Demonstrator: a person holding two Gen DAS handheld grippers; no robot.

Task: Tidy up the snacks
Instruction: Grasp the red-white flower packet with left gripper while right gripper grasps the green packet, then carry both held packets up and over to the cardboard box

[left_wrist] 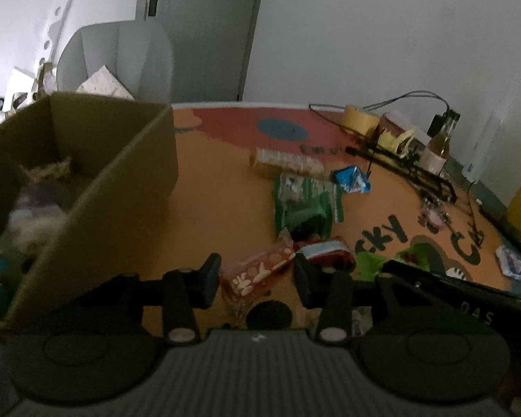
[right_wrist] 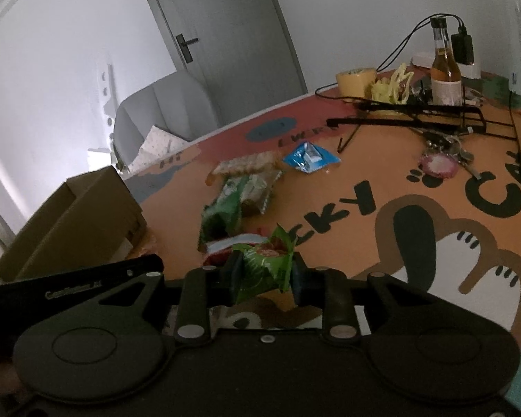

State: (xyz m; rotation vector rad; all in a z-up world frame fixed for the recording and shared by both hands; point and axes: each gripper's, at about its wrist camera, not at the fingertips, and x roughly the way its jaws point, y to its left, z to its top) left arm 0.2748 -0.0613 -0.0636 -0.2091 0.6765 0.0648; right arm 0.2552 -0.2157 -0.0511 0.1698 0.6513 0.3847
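Gripping: right gripper [right_wrist: 264, 274] clenched on green snack packet [right_wrist: 265, 267], light, crinkly, pinched mid-body.
Left gripper [left_wrist: 257, 274]: released, red packet [left_wrist: 257, 271] between fingers.

The soft floor mat [right_wrist: 330, 187] is orange with black letters and a brown cat. One crinkly snack bag [right_wrist: 265, 269] is green, another small packet [right_wrist: 309, 158] blue.
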